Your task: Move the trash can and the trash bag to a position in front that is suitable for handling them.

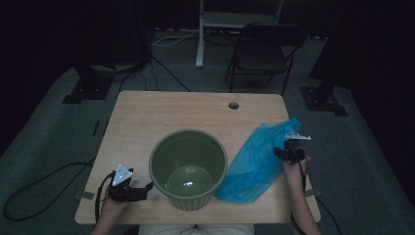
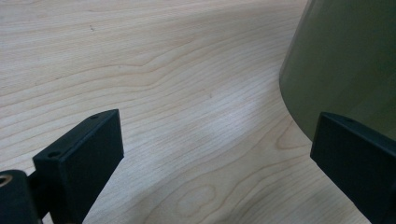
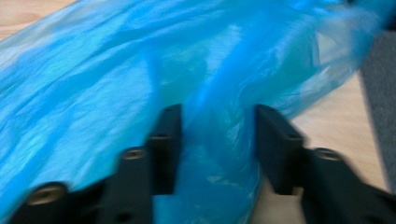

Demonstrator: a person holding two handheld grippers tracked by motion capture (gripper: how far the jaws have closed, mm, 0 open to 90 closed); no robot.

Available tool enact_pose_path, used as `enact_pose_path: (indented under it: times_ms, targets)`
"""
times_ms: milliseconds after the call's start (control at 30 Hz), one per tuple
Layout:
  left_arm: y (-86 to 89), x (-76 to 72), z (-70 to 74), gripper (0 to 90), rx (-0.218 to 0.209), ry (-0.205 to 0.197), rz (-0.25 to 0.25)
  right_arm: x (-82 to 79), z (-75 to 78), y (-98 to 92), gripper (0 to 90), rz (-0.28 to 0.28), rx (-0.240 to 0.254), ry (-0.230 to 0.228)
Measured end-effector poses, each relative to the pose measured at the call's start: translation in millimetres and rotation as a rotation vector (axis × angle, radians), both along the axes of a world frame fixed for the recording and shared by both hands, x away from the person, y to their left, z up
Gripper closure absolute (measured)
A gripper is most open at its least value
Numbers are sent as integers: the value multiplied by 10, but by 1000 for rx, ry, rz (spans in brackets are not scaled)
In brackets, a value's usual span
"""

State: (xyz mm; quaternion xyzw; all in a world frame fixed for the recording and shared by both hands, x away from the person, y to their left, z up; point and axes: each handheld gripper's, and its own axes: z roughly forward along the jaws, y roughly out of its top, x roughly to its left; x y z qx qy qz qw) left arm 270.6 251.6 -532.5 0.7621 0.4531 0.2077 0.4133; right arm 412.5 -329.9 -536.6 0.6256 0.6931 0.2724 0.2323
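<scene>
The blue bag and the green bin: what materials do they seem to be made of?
Blue bag: likely thin plastic film, glossy and half see-through, creased in soft folds. Green bin: probably moulded plastic, smooth olive wall with a dull sheen and a ribbed outside.

text: none readable | labels: none | numbers: none
</scene>
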Motion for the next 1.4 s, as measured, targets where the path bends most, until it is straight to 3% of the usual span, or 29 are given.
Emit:
enact_pose_path:
  times_ms: [67,100,133,267,467,667,800,900,933,1033,1100,1167,1233,1400]
  targets:
    - [5,-2,2,31,0,1,1,34,9,50,810,38,33,1]
    - [7,-3,2,31,0,0,2,46,13,59,879,41,38,9]
    - [10,-3,3,31,-1,0,2,51,15,60,894,52,55,11]
    - [20,0,4,31,-7,1,1,-39,67,17,900,126,98,3]
    - [7,11,-9,31,-1,4,-2,-337,239,-256,900,242,190,-4]
    - [5,11,-8,31,-4,4,0,-623,335,-456,900,416,266,-10]
    - [-4,25,-9,31,-4,4,0,-699,286,-348,866,560,246,22]
    - [-5,35,-7,31,-8,3,0,-688,279,-278,556,484,168,54]
    - [-4,38,-9,31,-8,5,1,-678,287,-285,502,430,153,54]
    - [-5,42,-18,31,-11,8,2,-653,336,-376,376,312,213,37]
    - [-7,35,-24,31,-11,10,3,-640,376,-403,303,273,231,26]
    - [-6,29,-28,31,-15,13,1,-614,404,-382,284,237,241,17]
    - [0,21,-30,31,-14,11,1,-561,378,-316,257,226,269,39]
    - [42,8,-27,31,-18,13,12,-436,202,-52,235,221,201,96]
